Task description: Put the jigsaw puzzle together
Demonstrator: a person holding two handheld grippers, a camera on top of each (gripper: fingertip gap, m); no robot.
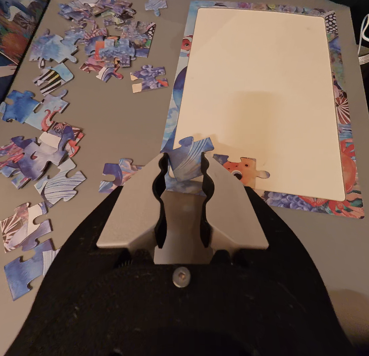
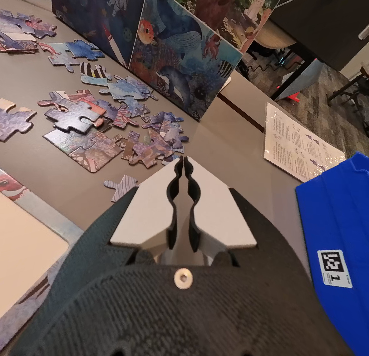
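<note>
The left gripper [image 1: 184,156] has its jaws closed partway on a blue cardboard jigsaw piece with pale stripes [image 1: 189,158], pinching it by its two side edges. The piece sits straight ahead of the jaws, tilted, over the near left corner of the rectangular puzzle tray with a white floor and painted sea-life border [image 1: 259,99]. That corner is what the coming move turns on: the piece's long axis runs away from the gripper and skewed to the tray's edges, so it likely needs turning before it drops flat. Just to its right an orange fish piece [image 1: 242,171] already lies against the near border, and the blue piece must seat beside it without riding over it.

The right gripper [image 2: 183,159] hovers over the grey tabletop [image 2: 229,126], its jaws all but shut and empty. A scatter of loose blue and purple pieces [image 2: 89,122] lies beyond it, with the upright picture box [image 2: 179,53] behind.
</note>
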